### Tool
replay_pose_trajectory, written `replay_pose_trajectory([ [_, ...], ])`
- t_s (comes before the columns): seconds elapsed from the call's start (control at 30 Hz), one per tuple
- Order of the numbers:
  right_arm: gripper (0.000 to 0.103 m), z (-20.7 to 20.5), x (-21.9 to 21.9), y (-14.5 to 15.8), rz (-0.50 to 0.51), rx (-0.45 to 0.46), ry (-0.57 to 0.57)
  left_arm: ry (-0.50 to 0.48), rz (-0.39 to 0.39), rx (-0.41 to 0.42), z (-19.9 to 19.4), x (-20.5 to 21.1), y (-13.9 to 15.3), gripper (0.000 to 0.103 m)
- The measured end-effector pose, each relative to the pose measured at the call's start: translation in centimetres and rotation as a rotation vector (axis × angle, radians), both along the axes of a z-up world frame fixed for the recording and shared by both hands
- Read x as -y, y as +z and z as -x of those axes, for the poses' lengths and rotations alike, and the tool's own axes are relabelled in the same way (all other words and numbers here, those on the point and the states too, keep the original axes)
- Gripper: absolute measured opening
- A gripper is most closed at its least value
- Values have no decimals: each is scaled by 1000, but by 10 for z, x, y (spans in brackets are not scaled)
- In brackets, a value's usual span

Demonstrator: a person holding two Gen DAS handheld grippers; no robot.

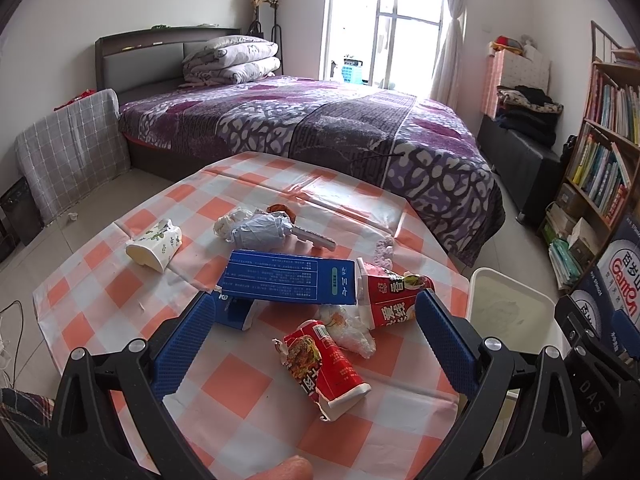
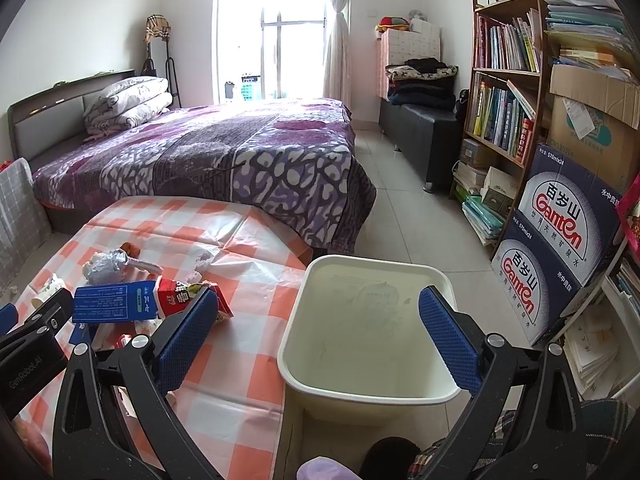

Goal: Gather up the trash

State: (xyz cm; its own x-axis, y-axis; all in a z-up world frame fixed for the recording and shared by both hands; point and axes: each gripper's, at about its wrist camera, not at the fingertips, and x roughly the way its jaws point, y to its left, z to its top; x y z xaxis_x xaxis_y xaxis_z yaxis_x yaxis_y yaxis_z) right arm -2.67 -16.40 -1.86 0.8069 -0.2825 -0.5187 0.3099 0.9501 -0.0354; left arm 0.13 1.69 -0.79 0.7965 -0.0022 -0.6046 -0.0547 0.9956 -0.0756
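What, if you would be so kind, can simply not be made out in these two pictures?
- Left wrist view: the small blue carton is half hidden under the flat blue box.
- Right wrist view: the flowered paper cup is mostly covered by the left gripper.
- Both views: print on the red snack wrappers is too small to read.

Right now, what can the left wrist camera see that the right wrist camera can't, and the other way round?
Only the left view shows the torn red packet lying between the open left gripper, and the whole flowered paper cup lying on its side. Only the right view shows the inside of the white bin, seemingly empty, under the open right gripper, plus the stacked water cartons. Both show the blue box, the checked tablecloth and the bed.
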Motion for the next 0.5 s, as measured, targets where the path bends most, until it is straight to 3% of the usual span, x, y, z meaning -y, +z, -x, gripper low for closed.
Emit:
replay_pose_trajectory([
  [0.5, 96, 0, -1, 0, -2, -3, 1, 0, -1, -3, 0, 0, 0, 97],
])
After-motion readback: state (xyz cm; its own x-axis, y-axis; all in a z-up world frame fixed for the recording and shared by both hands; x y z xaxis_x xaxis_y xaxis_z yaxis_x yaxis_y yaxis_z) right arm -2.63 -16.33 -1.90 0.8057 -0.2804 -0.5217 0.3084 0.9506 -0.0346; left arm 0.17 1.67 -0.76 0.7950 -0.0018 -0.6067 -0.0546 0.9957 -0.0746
